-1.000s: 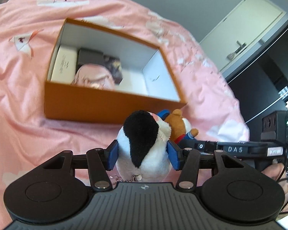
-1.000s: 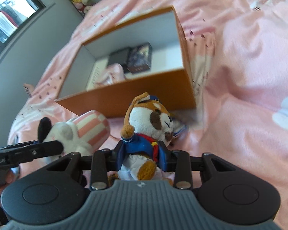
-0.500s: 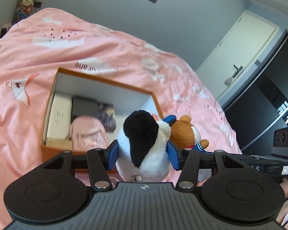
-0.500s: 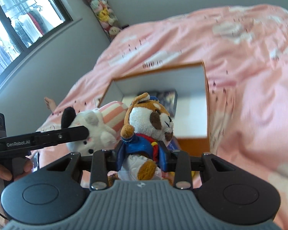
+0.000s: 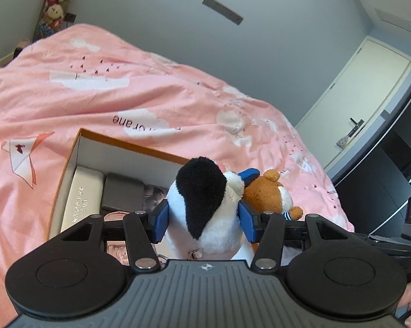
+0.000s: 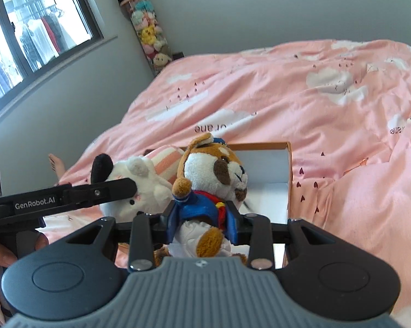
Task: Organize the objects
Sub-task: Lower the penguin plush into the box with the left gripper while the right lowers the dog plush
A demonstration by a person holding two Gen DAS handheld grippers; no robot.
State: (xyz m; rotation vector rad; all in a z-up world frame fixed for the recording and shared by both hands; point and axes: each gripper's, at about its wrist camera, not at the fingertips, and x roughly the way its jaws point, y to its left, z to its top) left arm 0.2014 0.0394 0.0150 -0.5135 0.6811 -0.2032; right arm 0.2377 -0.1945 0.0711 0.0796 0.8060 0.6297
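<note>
The left hand-held gripper (image 5: pixel 202 222) clamps a black-and-white plush (image 5: pixel 205 207) at the frame centre, hiding much of the orange box (image 5: pixel 69 161). The right hand-held gripper (image 6: pixel 202 222) clamps a brown dog plush (image 6: pixel 211 180), its legs cut off below.

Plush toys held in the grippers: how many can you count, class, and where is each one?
2. The black-and-white plush sits clamped in the left gripper; the brown dog plush in the right gripper. Both hang above the orange box.

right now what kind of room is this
Most likely a bedroom: a bed under a pink cloud-print duvet, a tall clear tube of plush toys in the corner beside a window, and a closed door in the wall.
</note>
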